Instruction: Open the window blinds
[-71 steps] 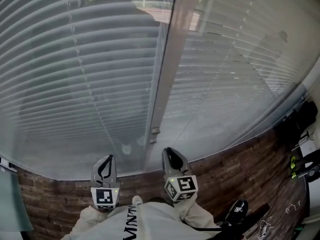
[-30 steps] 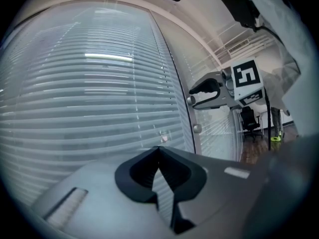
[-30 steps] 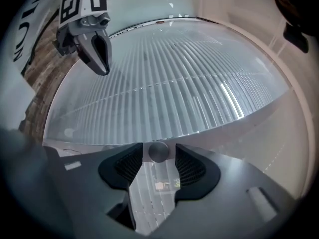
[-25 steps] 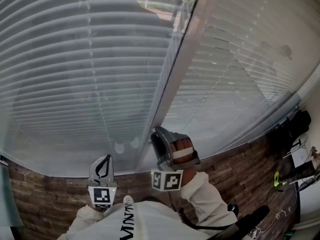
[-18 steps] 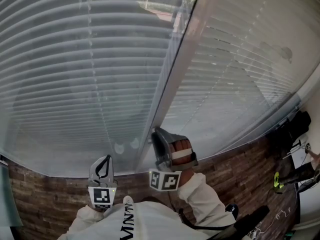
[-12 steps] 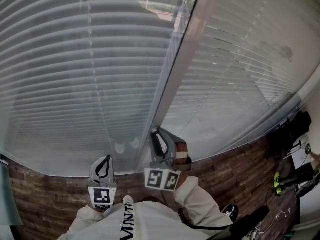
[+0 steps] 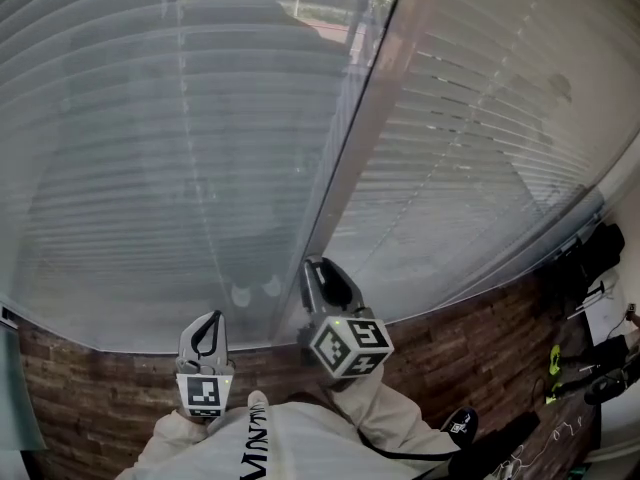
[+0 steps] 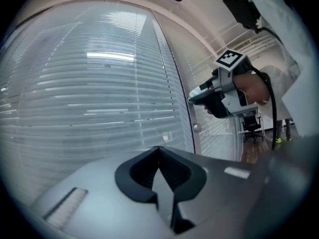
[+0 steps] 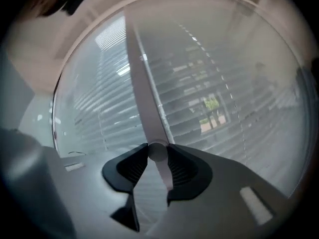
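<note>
Since a second ago the right gripper [image 7: 314,265] has rolled, marker cube [image 7: 350,346] now upward, and its jaws have just closed on the small round grey knob [image 9: 158,152] at the pale upright window post [image 7: 350,138]. The white slatted window blinds [image 7: 150,168] hang lowered either side; the left gripper [image 7: 212,320] hovers alongside, jaws together, empty.
</note>
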`<action>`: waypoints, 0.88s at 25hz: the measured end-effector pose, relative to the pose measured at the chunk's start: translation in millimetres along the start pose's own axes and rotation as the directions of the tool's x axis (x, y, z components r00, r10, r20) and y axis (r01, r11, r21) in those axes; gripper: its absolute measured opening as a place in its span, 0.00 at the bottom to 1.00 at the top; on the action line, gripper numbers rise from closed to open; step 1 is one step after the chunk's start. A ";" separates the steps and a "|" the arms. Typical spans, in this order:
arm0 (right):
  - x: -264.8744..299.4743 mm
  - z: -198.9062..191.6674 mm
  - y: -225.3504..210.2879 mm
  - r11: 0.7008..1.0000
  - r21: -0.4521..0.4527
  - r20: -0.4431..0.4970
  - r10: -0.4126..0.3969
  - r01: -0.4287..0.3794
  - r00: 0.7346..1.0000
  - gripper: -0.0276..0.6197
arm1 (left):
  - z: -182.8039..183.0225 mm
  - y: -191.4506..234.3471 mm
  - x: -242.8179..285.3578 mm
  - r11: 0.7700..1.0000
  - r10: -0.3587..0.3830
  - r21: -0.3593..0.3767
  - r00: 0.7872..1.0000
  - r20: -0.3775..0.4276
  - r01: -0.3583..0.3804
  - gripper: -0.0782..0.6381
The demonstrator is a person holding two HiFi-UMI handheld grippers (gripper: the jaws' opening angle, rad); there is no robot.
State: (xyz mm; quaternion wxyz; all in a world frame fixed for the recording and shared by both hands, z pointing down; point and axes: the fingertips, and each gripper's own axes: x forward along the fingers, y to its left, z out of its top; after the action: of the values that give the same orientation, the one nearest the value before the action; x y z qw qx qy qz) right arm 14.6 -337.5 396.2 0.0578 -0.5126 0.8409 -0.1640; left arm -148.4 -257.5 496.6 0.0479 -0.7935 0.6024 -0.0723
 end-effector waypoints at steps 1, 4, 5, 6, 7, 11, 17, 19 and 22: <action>-0.2 0.2 -1.2 0.994 0.109 0.009 0.017 -0.018 1.000 0.24 | 0.0 -0.4 0.1 1.000 -0.002 -0.001 1.000 0.000 0.002 0.11; 0.1 -0.2 -5.4 0.893 0.442 0.055 0.063 -0.081 0.997 0.24 | -0.7 -1.7 1.1 1.000 -0.008 -0.001 1.000 0.000 0.008 0.11; 0.0 -0.9 -7.1 0.832 0.546 0.070 0.074 -0.101 0.995 0.24 | -1.1 -1.8 1.4 1.000 -0.010 -0.001 1.000 0.000 0.010 0.11; -0.2 -2.1 -9.2 0.761 0.639 0.083 0.082 -0.116 0.993 0.24 | -1.5 -1.7 1.5 1.000 -0.010 -0.001 1.000 -0.001 0.010 0.11; -0.5 -3.6 -11.3 0.682 0.720 0.095 0.088 -0.129 0.992 0.24 | -2.0 -1.4 1.4 1.000 -0.010 -0.001 1.000 -0.003 0.010 0.11; 0.4 -7.0 -14.3 0.290 0.930 0.200 0.111 -0.224 0.973 0.23 | -2.9 0.2 0.8 1.000 -0.010 -0.001 1.000 -0.006 0.010 0.11; 0.9 -3.6 -12.4 0.360 0.898 0.219 0.138 -0.255 0.966 0.22 | -3.3 0.4 -0.6 1.000 -0.013 -0.004 1.000 -0.008 0.013 0.11; 1.0 -2.0 -11.7 0.499 0.833 0.183 0.161 -0.240 0.970 0.23 | -3.3 0.5 -0.8 1.000 -0.013 -0.004 1.000 -0.007 0.013 0.11; -0.6 0.7 -12.2 0.629 0.746 0.135 0.176 -0.217 0.975 0.25 | -2.7 1.4 -1.2 1.000 -0.013 0.000 1.000 -0.006 0.013 0.11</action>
State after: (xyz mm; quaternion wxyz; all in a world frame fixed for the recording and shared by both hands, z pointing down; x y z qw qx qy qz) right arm 25.3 -342.2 399.6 0.3041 -0.3507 0.7448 -0.4794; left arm -150.6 -256.8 499.0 0.0458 -0.7971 0.5975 -0.0748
